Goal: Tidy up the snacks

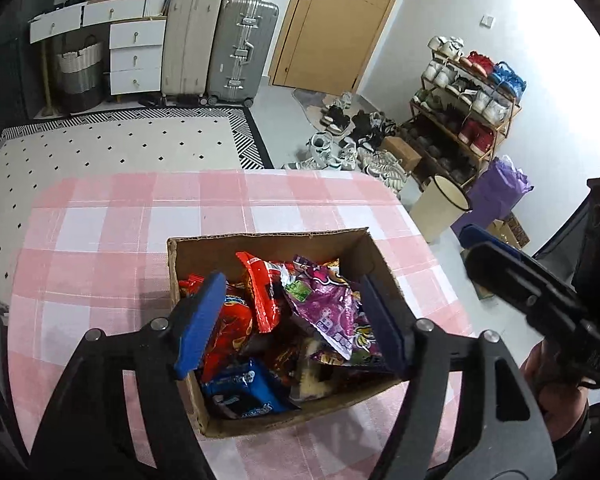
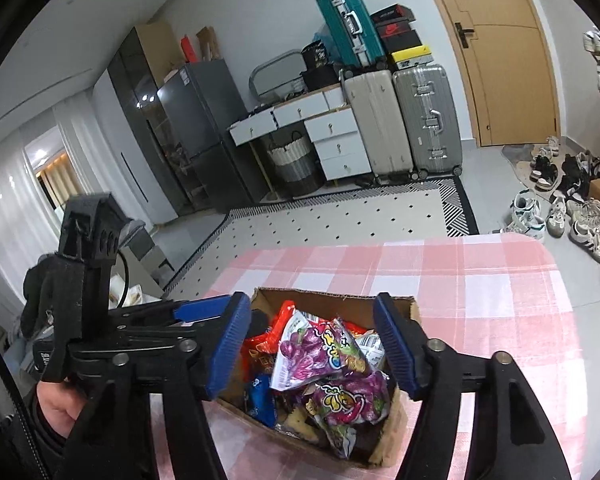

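An open cardboard box (image 1: 268, 240) stands on a table with a pink checked cloth (image 1: 100, 240). It holds mixed snack packets: a purple one (image 1: 328, 308), a red one (image 1: 260, 292) and a blue one (image 1: 244, 392). My left gripper (image 1: 292, 320) hangs open over the box, blue pads apart and touching no packet. In the right wrist view my right gripper (image 2: 314, 344) is also open above the same box (image 2: 332, 296), with purple packets (image 2: 320, 352) below the gap. The right gripper (image 1: 470, 250) shows at the right edge of the left view.
Beyond the table lie a dotted rug (image 1: 120, 148), suitcases (image 1: 240, 48), white drawers (image 1: 136, 56) and a wooden door (image 1: 332, 20). To the right are a shoe rack (image 1: 472, 96), loose shoes (image 1: 340, 140), a cream bin (image 1: 440, 208) and a purple bag (image 1: 496, 192). A fridge (image 2: 204, 120) stands at the left.
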